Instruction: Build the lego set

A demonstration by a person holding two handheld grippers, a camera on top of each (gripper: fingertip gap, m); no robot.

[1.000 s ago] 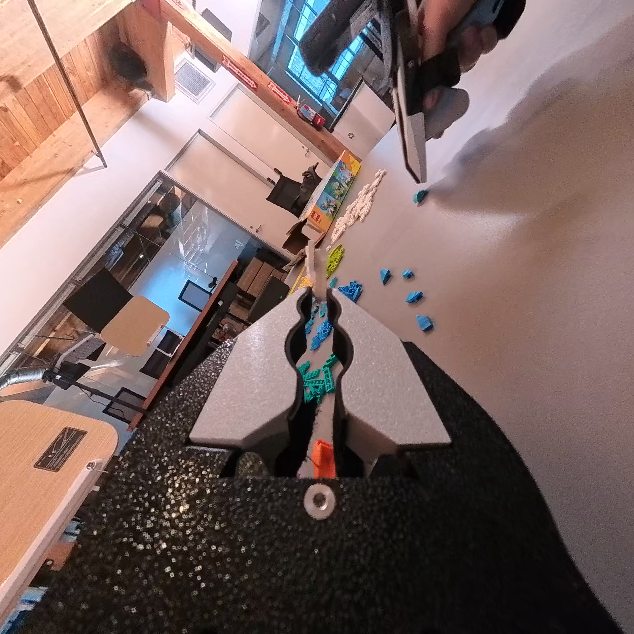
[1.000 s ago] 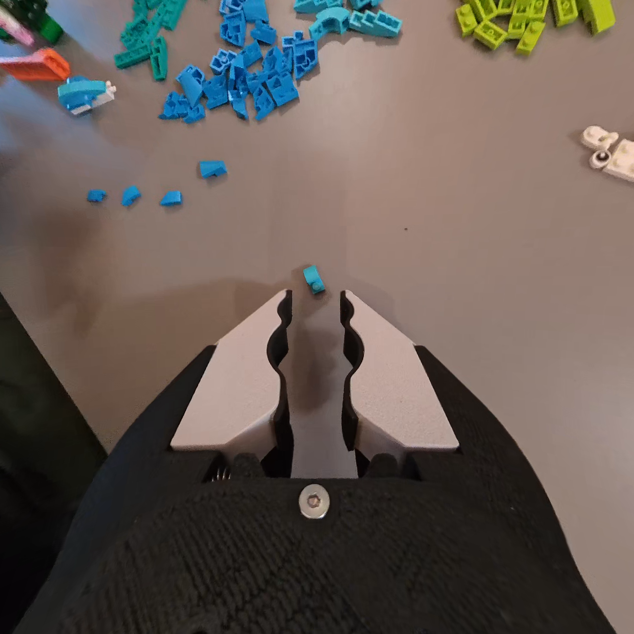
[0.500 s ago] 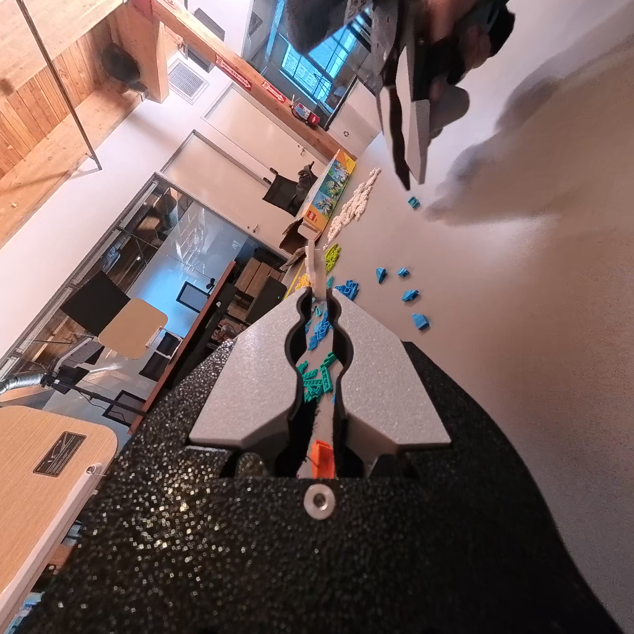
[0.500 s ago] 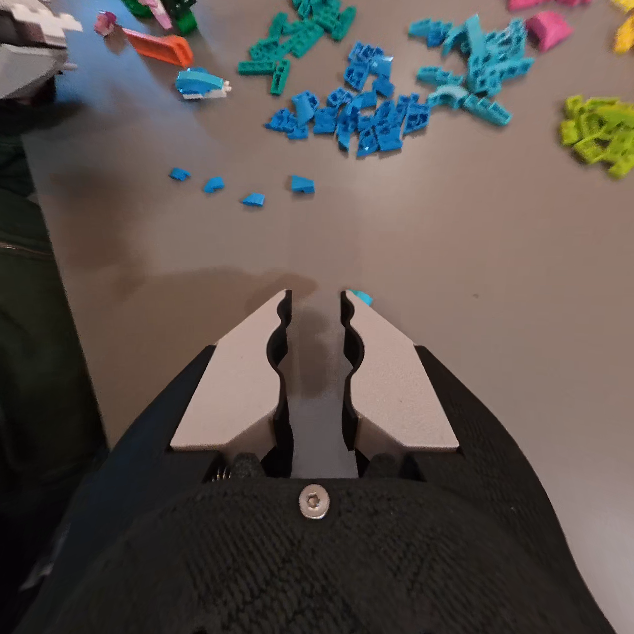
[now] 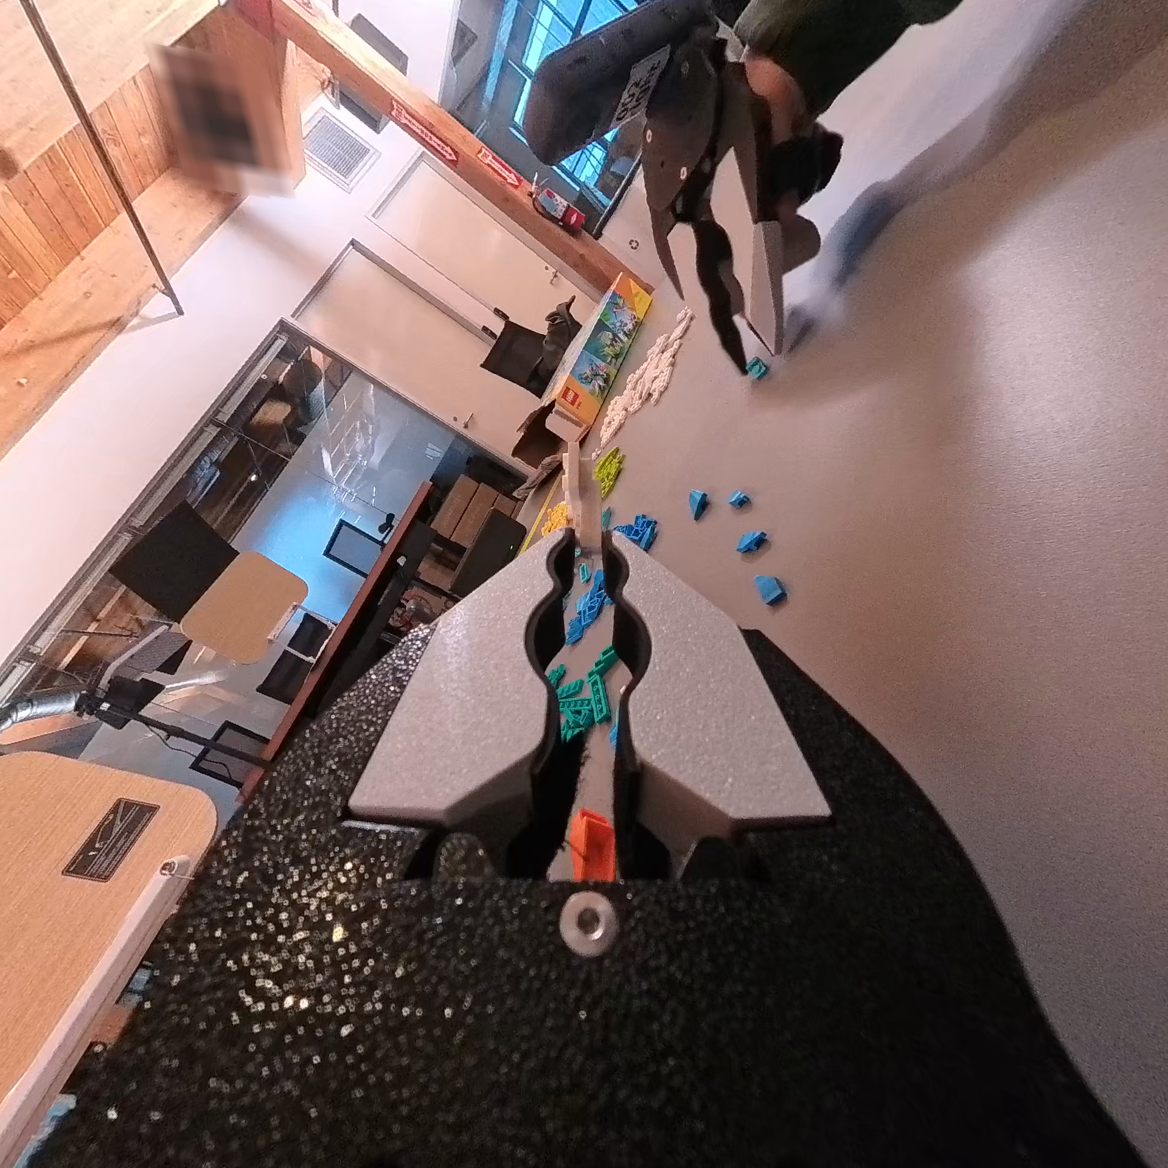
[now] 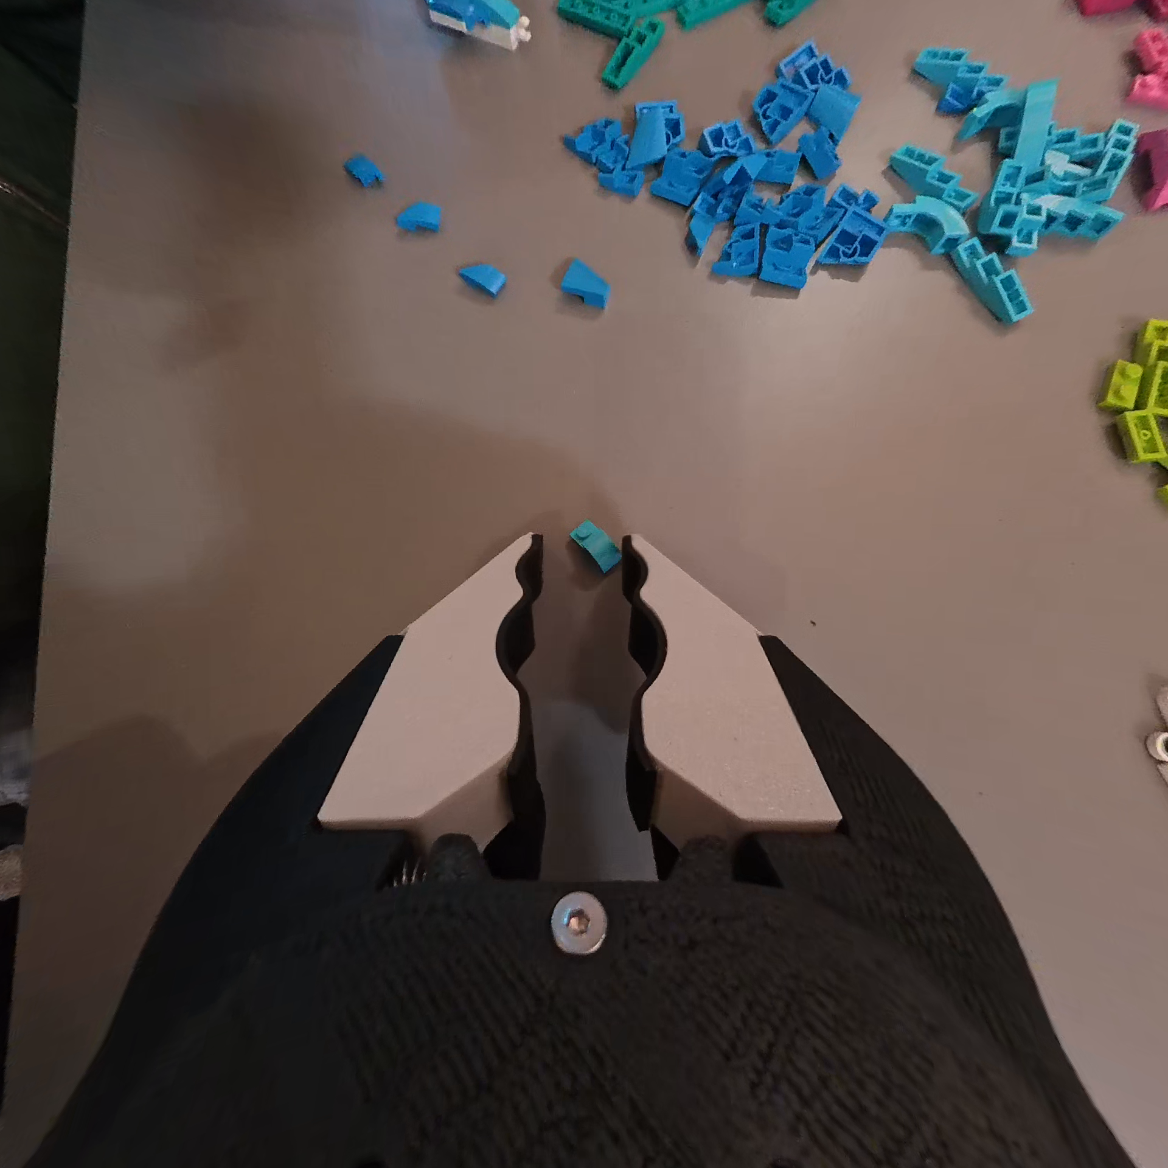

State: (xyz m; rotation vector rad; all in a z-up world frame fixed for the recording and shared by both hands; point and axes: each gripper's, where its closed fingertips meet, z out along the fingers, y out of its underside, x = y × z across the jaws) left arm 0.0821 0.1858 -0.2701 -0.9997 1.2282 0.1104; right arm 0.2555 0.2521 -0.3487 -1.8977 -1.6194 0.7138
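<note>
While the right gripper [image 6: 581, 543] stands with jaws parted on the grey tabletop [image 6: 885, 569], a small teal sloped plastic brick [image 6: 595, 546] lies between its tips.
Left gripper [image 5: 591, 543] is clamped narrowly on a thin white and orange brick assembly [image 5: 584, 505], well apart from the teal brick.

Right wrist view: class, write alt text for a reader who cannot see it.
An open two-finger right gripper frames a small teal sloped Lego piece lying on the grey table. Beyond lie four loose blue wedge pieces and a heap of blue bricks.
</note>
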